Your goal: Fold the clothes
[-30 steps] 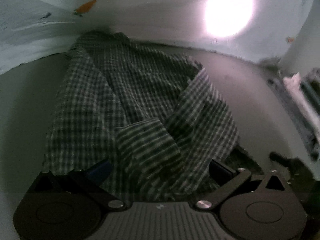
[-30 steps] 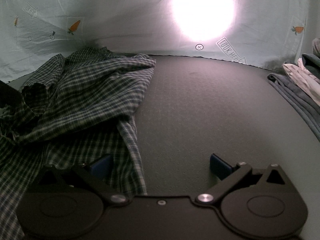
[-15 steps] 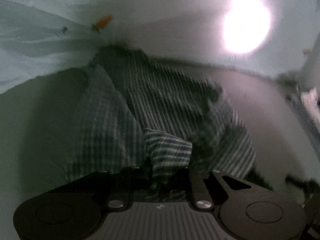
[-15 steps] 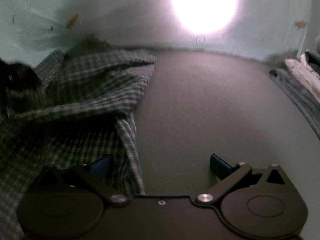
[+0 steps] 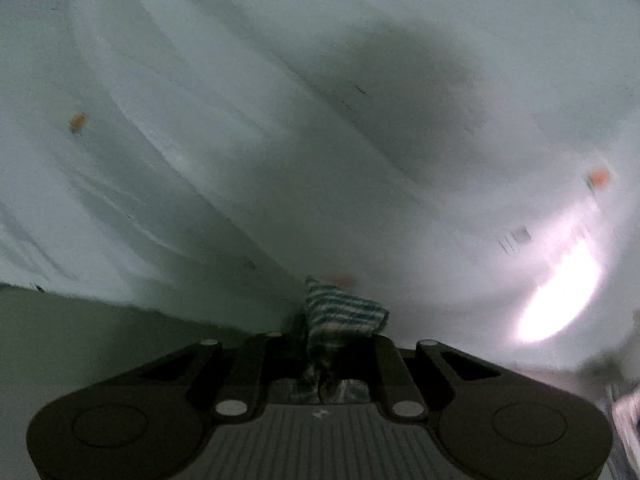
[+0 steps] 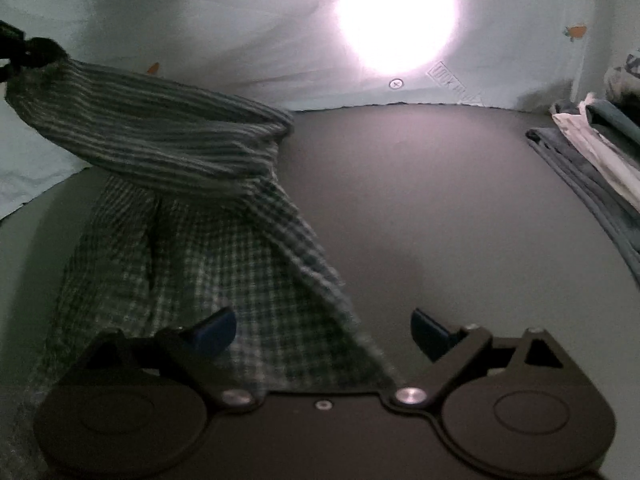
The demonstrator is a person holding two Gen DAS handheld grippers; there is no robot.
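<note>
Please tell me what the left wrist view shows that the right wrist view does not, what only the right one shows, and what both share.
Only the left wrist view shows the left gripper with jaws shut on a bunched corner of the green-and-white checked cotton shirt.

Only the right wrist view shows the open right gripper, the dark grey table surface, the shirt stretched up from it to the upper left, and the stack of folded grey and white clothes.

Both show the shirt and the pale blue printed backdrop cloth.

Dark table (image 6: 420,200), checked shirt (image 6: 224,264), folded clothes (image 6: 592,160)
</note>
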